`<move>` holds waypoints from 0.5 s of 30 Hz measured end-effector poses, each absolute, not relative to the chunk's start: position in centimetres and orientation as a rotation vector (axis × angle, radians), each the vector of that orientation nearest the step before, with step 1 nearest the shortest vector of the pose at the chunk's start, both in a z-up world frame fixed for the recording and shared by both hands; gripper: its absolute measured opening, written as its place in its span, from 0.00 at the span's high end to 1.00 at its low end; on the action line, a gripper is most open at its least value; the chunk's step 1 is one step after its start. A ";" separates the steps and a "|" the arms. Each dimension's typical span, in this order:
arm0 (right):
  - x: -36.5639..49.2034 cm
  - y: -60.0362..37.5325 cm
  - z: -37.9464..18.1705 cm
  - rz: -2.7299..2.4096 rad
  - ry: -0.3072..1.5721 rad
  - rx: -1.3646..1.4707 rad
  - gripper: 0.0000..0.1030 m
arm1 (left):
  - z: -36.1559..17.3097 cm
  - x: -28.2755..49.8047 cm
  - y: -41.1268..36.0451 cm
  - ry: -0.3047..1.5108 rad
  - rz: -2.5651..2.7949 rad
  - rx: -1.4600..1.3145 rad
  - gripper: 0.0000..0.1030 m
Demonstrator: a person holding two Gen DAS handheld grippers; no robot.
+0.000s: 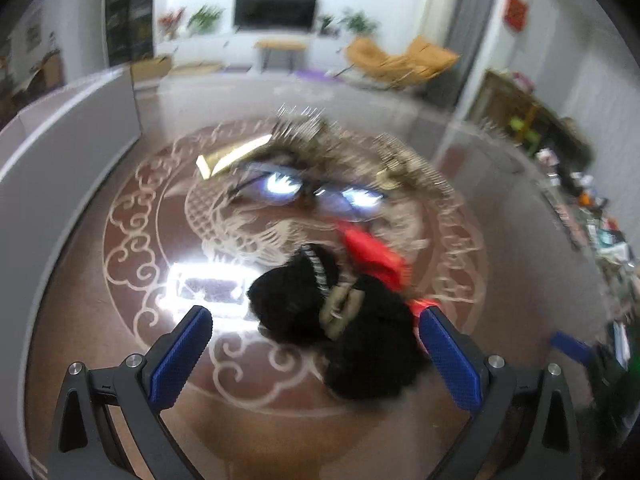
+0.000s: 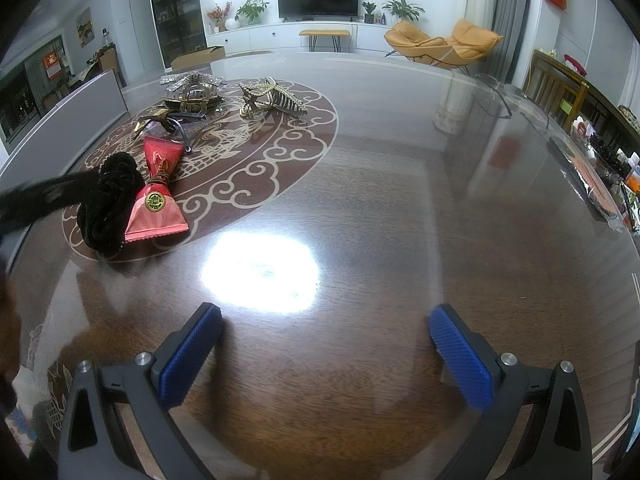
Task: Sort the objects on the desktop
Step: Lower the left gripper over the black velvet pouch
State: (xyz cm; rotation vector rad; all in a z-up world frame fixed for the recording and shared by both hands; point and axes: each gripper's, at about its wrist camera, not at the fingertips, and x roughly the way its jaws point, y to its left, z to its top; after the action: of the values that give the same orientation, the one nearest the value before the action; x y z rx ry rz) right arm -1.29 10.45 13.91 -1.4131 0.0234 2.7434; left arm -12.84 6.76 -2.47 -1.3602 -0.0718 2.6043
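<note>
On the glossy wooden worktop (image 2: pixel 380 208), inside the round brown medallion with pale cloud scrolls (image 2: pixel 280 148), the desktop things lie clustered. Using the red packet (image 2: pixel 158 192) as the landmark: the black fuzzy hair tie (image 2: pixel 108 204) lies touching its left side, and a pair of glasses (image 2: pixel 176 124) sits just beyond its far end. Farther beyond it stand a sparkling dark hair clip (image 2: pixel 192 90) and, to the right of that, a gold claw clip with rib-like teeth (image 2: pixel 272 98), well apart from the packet. A bright ceiling-light reflection lies on the bare wood to the packet's near right.

The right hand-held gripper (image 2: pixel 326 346) hangs over bare wood nearer the camera than the packet, its blue pads spread wide with nothing between them.

The left wrist view is blurred. The left hand-held gripper (image 1: pixel 316 344) also stands wide, framing the black fuzzy hair tie (image 1: pixel 344 320) without visibly touching it. The red packet (image 1: pixel 374 254) lies just behind the hair tie there, and the glasses (image 1: pixel 316 192) beyond that.
</note>
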 end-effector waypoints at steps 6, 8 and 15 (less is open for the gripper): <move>-1.2 10.4 13.9 2.744 0.023 -1.413 0.00 | -3.1 -11.8 3.3 -0.114 2.642 -1.369 0.00; -1.2 10.4 13.9 2.744 0.023 -1.413 0.00 | -2.6 -11.4 2.2 -0.125 2.649 -1.347 0.00; -1.3 10.5 13.9 2.744 0.023 -1.413 0.00 | -2.0 -13.2 3.8 -0.153 2.572 -1.333 0.00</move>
State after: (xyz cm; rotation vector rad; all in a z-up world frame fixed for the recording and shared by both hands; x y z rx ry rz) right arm -1.31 10.45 13.91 -1.4132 0.0228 2.7441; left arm -13.19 3.81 -2.05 -1.3333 -0.1526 2.5723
